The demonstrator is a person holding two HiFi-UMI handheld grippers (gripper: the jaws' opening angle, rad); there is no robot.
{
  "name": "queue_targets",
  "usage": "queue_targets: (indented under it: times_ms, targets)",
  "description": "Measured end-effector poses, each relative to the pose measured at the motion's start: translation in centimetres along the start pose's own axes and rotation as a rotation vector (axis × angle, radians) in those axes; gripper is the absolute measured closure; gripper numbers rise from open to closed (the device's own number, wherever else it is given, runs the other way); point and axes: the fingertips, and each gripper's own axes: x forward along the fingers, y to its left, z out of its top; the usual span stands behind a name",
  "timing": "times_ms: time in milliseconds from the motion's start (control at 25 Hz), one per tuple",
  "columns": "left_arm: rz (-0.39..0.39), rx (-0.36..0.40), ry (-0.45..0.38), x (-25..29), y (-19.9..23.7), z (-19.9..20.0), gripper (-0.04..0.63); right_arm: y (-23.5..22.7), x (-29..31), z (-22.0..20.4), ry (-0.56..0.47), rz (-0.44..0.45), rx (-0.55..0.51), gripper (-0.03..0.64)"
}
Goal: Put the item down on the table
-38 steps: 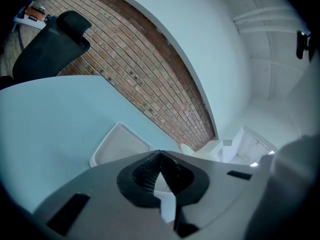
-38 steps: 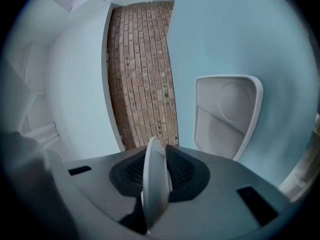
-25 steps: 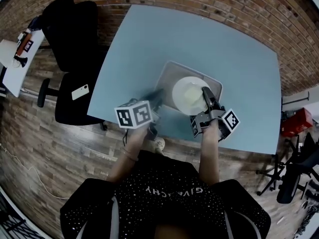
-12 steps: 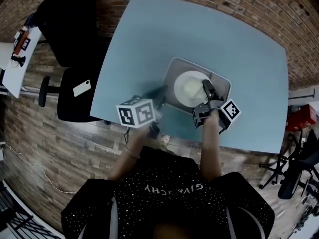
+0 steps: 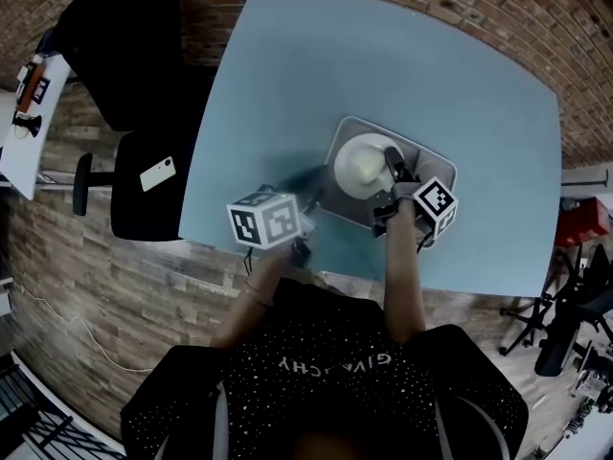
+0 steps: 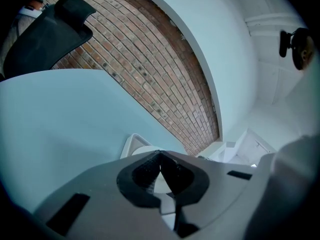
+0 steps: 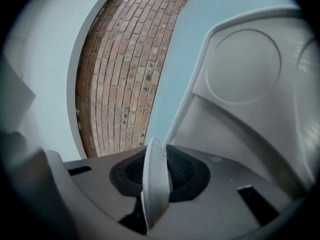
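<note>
A white plate (image 5: 364, 164) hangs tilted over a grey tray (image 5: 433, 172) on the light blue table (image 5: 287, 75). My right gripper (image 5: 393, 167) is shut on the plate's near rim. In the right gripper view the plate rim (image 7: 155, 184) stands edge-on between the jaws of that gripper (image 7: 156, 164), with the tray (image 7: 240, 124) and its round recess below. My left gripper (image 5: 306, 202) hovers left of the tray near the table's front edge. Its jaws are shut on nothing (image 6: 160, 155), and the tray's corner (image 6: 130, 143) lies beyond them.
A black office chair (image 5: 144, 94) with a white phone (image 5: 153, 173) on its seat stands left of the table. A white side table (image 5: 24, 123) is at the far left. Chair bases and a red object (image 5: 579, 233) stand at the right. A brick wall runs behind the table.
The right gripper has swung the plate toward the tray's left part and tilted it more on edge. The left gripper has stayed shut in about the same place.
</note>
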Motion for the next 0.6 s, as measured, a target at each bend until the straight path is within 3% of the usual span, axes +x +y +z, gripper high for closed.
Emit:
queue_targets:
  times_ms: [160,240,320,480,600]
  targets:
    - [-0.004,0.008,0.024,0.7,0.6,-0.2,0.586,-0.6,0.6,0.2,-0.001,-0.083,-0.106,0.547]
    - [-0.011,0.015,0.027,1.0,0.5,-0.2,0.584,-0.8,1.0,0.2,0.034,-0.146,-0.236,0.524]
    - [-0.020,0.018,0.033,1.2,0.4,-0.4,0.584,-0.3,1.4,-0.2,0.080,-0.185,-0.401,0.311]
    - [-0.013,0.036,0.041,1.3,0.5,-0.6,0.584,1.7,0.7,0.2,0.050,-0.255,-0.740,0.228]
    - [-0.007,0.049,0.042,1.2,0.3,-0.8,0.584,3.1,-0.7,1.6,-0.039,-0.299,-0.978,0.222]
